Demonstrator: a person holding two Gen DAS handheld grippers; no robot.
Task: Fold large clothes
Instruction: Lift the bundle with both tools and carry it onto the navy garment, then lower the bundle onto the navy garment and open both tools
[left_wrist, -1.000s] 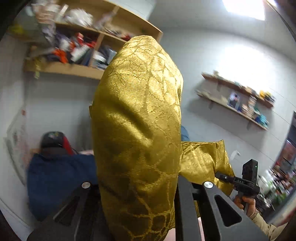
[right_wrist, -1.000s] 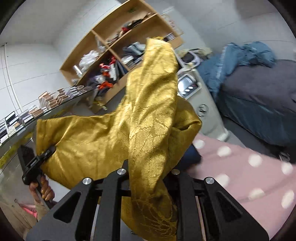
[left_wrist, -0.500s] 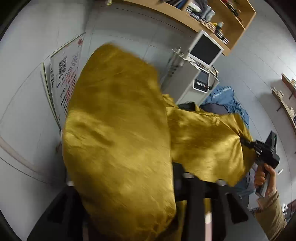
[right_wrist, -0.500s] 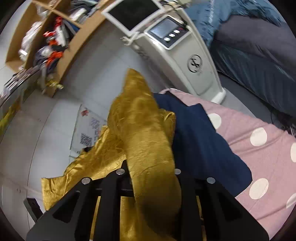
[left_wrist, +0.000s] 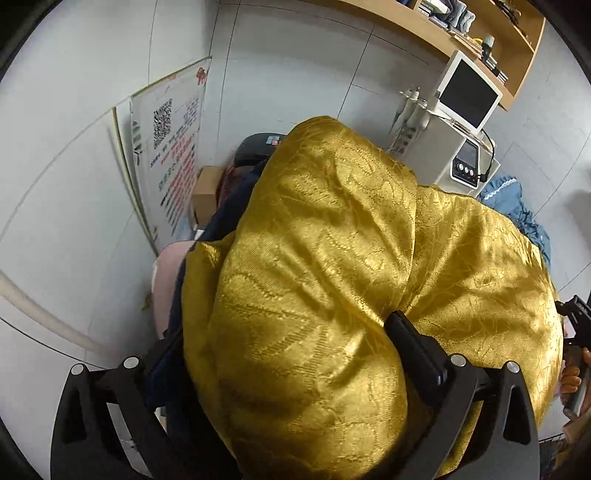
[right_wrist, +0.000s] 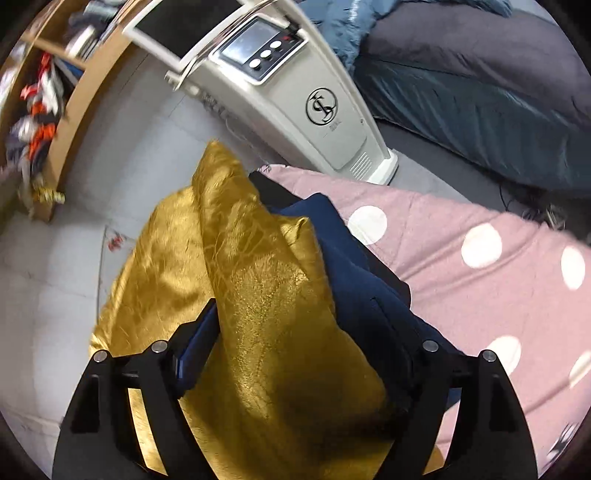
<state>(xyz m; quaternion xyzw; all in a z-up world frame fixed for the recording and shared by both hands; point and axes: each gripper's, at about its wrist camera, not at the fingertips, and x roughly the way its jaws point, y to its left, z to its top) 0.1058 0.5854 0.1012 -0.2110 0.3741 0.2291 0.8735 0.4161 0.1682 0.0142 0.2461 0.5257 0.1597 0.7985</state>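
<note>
- The left gripper (left_wrist: 284, 354) has its jaws wide apart. They have just been opening. The shiny gold cloth with a woven leaf pattern (left_wrist: 332, 266) bulges up between them, and the pads do not squeeze it.
- One black finger (left_wrist: 413, 343) of the left gripper pokes out of the gold folds at about 4 o'clock. The other finger is hidden under the cloth.
- The right gripper (right_wrist: 303, 354) also has its jaws wide apart, and they too have just been opening. A hump of the same gold cloth (right_wrist: 273, 302) lies between them, loose.
- A finger with a blue pad (right_wrist: 195, 350) shows at 8 o'clock in the right wrist view, just beside the gold hump.
- The gold cloth lies partly on top of a dark navy blue garment (right_wrist: 354, 280). In the right wrist view the navy garment sits at 3 o'clock from the gold hump.
- Both clothes rest on a pink bed cover with big white dots (right_wrist: 480, 273), which spreads out toward 3 and 4 o'clock.
- At 12 o'clock in the right wrist view stands a tall cream machine with a small screen and round buttons (right_wrist: 325, 110).
- In the left wrist view a white poster with coloured writing (left_wrist: 173, 155) leans on the wall at 10 o'clock.
- At 4 o'clock, at the edge of that view, a person's hand (left_wrist: 572, 380) holds a black handle.
</note>
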